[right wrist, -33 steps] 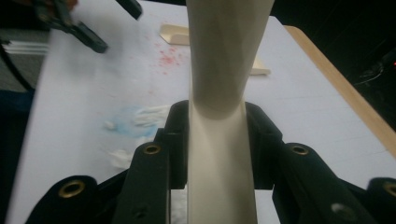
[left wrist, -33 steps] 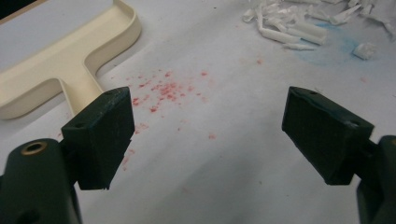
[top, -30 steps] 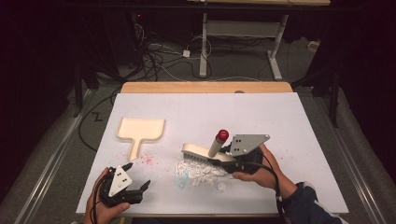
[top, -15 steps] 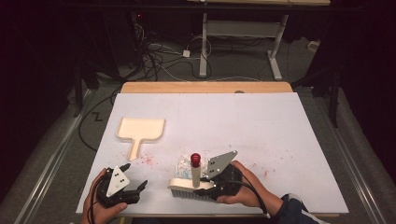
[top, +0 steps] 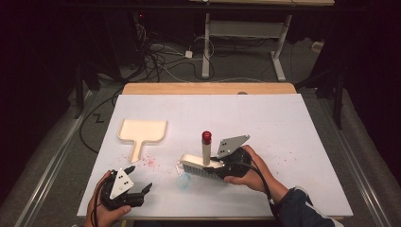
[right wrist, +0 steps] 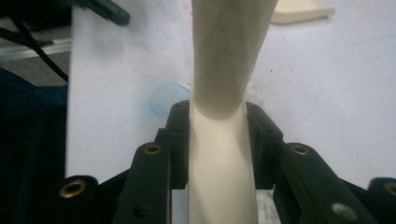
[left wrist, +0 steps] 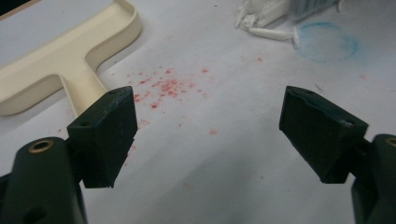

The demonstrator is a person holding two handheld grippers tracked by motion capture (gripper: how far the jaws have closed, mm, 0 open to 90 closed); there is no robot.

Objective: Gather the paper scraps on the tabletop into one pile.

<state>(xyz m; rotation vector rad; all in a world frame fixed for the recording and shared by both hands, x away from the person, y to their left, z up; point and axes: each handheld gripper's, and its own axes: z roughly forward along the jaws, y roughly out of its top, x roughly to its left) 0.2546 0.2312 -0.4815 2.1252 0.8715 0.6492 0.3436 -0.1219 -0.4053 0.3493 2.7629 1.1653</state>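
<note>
We are sweeping scraps on the white table [top: 283, 123] toward a pan. Our right gripper [top: 222, 165], lower centre of the high view, is clamped on the cream brush [top: 201, 166]: in the right gripper view its black jaws press both sides of the brush's pale handle [right wrist: 219, 154]. We hold it by the flat back so the bristles point down at the table, and its red-capped handle end [top: 206, 137] stands upright above the hand. The brush sits low, just beside a faint blue ring [top: 183, 180] on the sheet; white paper bits [left wrist: 264, 23] lie close to that ring at the top of the left gripper view.

Our left gripper [top: 137, 182], at the lower left of the high view, stands with its jaws apart and nothing between them, hovering low over the table. We judge it waits there to take the cream dustpan [top: 142, 132], which lies flat at centre left with its handle pointing toward us, an easy reach. Red specks [left wrist: 163, 86] are scattered between the dustpan's handle and the left gripper, so they seem to be the next thing to gather.
</note>
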